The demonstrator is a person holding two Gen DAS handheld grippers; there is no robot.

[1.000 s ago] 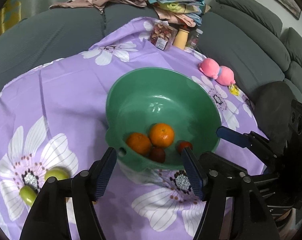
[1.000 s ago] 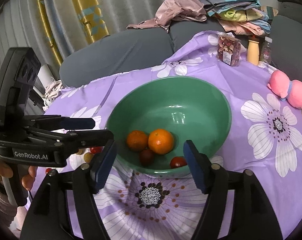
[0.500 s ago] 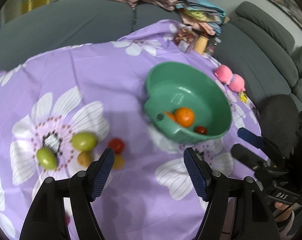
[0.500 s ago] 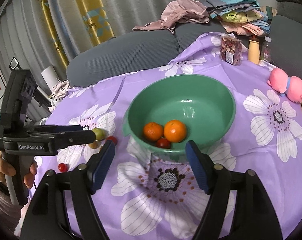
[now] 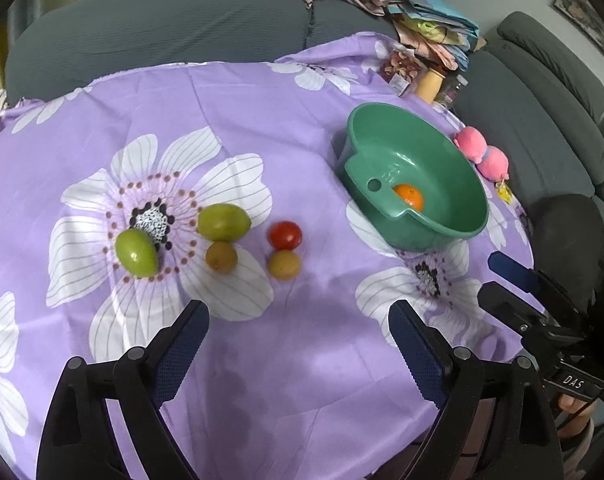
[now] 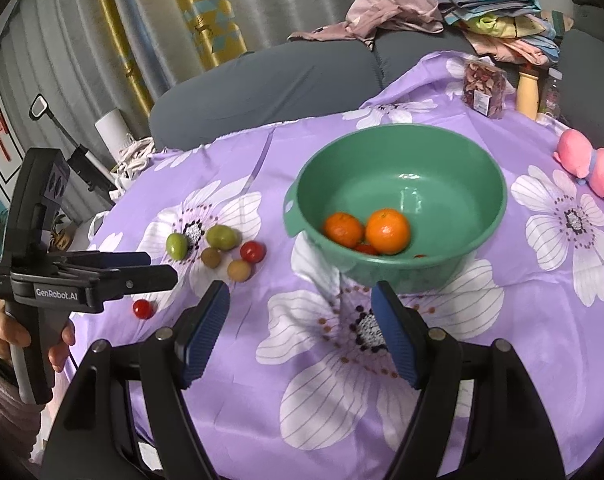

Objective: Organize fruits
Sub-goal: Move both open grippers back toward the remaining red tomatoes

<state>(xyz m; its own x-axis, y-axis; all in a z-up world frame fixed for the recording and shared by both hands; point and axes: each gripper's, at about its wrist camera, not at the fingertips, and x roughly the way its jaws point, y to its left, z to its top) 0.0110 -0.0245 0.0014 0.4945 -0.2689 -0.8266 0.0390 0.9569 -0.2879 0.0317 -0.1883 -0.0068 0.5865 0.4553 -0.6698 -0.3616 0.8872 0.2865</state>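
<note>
The left gripper (image 5: 298, 344) hangs over the purple cloth, jaws opening wide with nothing between them. Ahead of the jaws lie a red tomato (image 5: 284, 235) and small brown fruit (image 5: 284, 265); the green bowl (image 5: 457, 172) sits beyond the right jaw. Best to straddle one fruit squarely before closing. The right gripper (image 6: 300, 330) is half open, empty.

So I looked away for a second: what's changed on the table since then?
The left tongs swung away from the green bowl toward the loose fruit on the cloth, such as the red tomato, and are opening with nothing between them. The right tongs drew back slightly, open and empty. The bowl and its oranges stayed put.
</note>
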